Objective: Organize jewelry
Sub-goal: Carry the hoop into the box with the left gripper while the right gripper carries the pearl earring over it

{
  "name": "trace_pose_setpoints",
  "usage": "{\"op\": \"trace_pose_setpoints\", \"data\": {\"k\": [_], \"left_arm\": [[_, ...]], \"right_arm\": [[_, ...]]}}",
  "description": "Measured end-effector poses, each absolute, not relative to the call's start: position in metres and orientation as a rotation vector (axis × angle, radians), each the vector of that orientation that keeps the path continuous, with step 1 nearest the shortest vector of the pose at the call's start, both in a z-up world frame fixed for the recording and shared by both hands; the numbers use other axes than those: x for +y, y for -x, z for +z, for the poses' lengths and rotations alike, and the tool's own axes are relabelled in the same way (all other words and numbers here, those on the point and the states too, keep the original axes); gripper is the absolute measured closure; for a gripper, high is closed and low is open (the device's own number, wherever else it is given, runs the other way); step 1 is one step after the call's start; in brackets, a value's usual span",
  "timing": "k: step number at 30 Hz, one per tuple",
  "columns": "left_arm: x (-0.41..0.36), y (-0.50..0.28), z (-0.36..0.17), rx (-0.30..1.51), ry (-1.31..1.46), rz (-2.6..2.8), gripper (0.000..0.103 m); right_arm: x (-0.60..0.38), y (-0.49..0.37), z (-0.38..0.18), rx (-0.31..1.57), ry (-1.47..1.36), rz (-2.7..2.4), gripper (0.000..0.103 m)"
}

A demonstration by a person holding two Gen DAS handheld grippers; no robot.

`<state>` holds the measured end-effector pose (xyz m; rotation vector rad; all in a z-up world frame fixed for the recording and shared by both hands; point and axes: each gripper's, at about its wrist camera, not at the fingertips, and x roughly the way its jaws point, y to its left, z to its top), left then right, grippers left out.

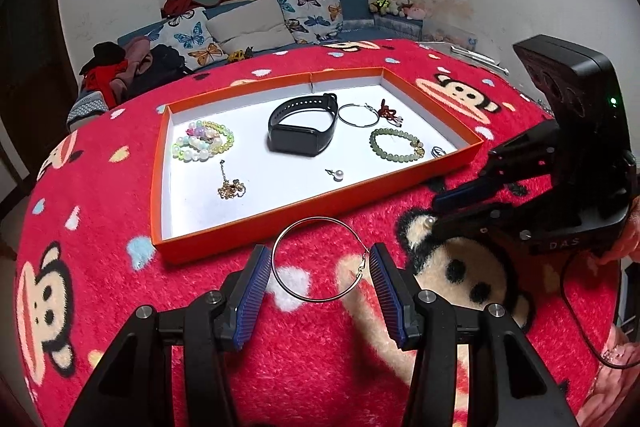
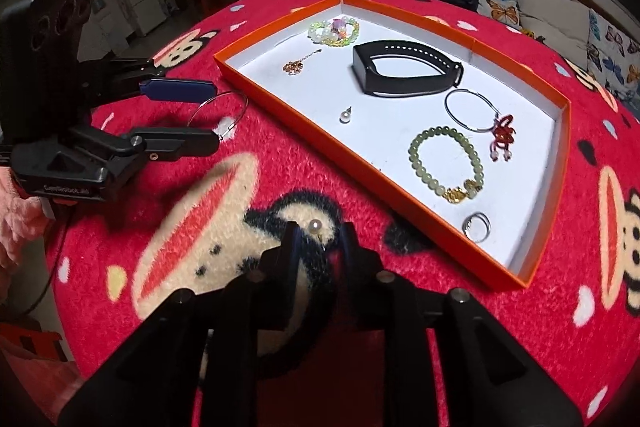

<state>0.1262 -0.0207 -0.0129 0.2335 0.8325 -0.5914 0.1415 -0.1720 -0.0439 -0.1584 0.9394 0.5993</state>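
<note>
A large silver hoop earring (image 1: 320, 259) sits between the blue pads of my left gripper (image 1: 318, 267), which is shut on it just above the red monkey-print cloth (image 1: 280, 367). The right wrist view shows the same hoop (image 2: 218, 115) at the left gripper (image 2: 216, 115) tips. A pearl stud (image 2: 315, 225) lies on the cloth between the fingertips of my right gripper (image 2: 320, 233), which is open, with its pads clear of the pearl. The left wrist view shows this pearl (image 1: 430, 223) at the right gripper (image 1: 434, 215) tips. Beyond both stands the orange tray (image 1: 320, 205).
In the tray (image 2: 360, 169) lie a black wristband (image 1: 302, 127), a second hoop (image 1: 357, 115), a red knot charm (image 1: 390, 113), a green bead bracelet (image 1: 396, 143), a silver ring (image 1: 438, 151), another pearl stud (image 1: 338, 175), a gold chain (image 1: 231, 187) and pastel bead bracelets (image 1: 204, 141). A sofa stands behind.
</note>
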Motion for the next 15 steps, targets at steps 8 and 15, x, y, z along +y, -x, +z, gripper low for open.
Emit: {"op": "trace_pose_setpoints", "data": {"k": [8,15], "left_arm": [[-0.022,-0.127,-0.014,0.829,-0.220,-0.591,0.049],[-0.022,-0.134,-0.002,0.802,-0.207,-0.588,0.049]], "right_arm": [[-0.164,-0.145,-0.044,0.926,0.193,0.599,0.094],[-0.171,-0.140,-0.035,0.907,0.144,0.593,0.094]]}}
